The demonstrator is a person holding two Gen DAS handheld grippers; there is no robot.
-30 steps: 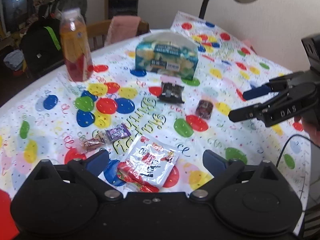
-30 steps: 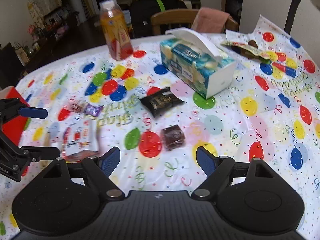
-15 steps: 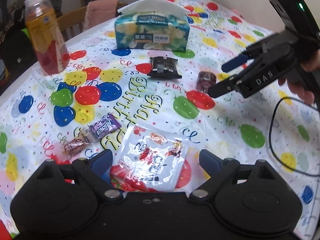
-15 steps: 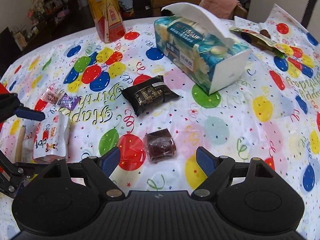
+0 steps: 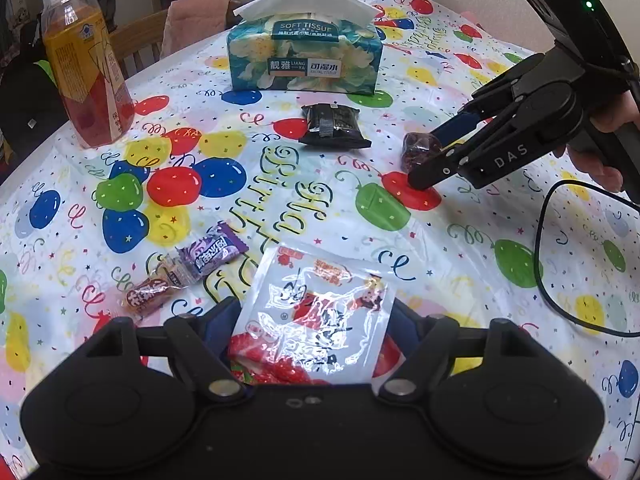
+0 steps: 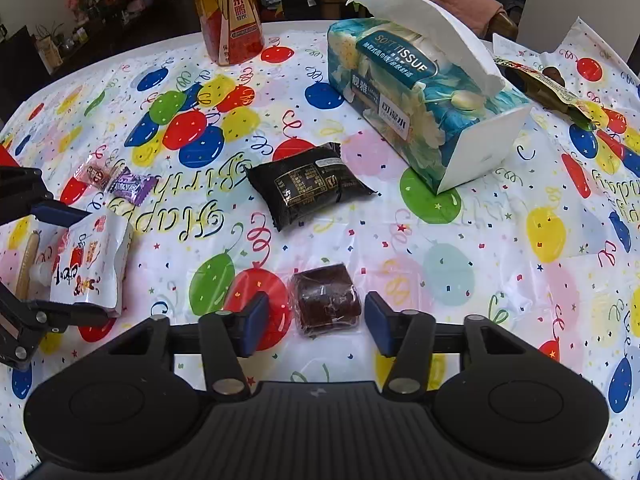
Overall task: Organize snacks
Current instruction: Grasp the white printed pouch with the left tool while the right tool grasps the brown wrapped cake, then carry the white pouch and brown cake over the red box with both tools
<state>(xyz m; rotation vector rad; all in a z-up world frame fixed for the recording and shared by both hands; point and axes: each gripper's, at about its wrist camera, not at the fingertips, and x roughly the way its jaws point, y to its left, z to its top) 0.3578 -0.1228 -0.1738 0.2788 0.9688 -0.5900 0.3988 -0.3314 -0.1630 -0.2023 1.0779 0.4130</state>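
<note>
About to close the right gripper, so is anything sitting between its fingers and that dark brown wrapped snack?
Nothing visible. The brown snack lies alone on the tablecloth between the open fingers of the right gripper; the black packet sits farther off.

A table under a balloon-print birthday cloth [image 6: 460,240] carries everything. In the right wrist view a black snack packet [image 6: 308,190] lies at centre, a tissue box [image 6: 420,96] at 1 o'clock, a juice bottle [image 6: 230,12] at 11, a brown wrapped cake [image 6: 326,298] at 6 and a white pouch [image 6: 94,260] with two small candies [image 6: 130,186] at 9.

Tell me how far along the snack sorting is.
Nothing looks grouped yet. The left hand-held gripper is open around the white-and-red pouch; the right hand-held gripper is open around the dark brown wrapped snack. The black packet and two small candies lie untouched on the tablecloth.
</note>
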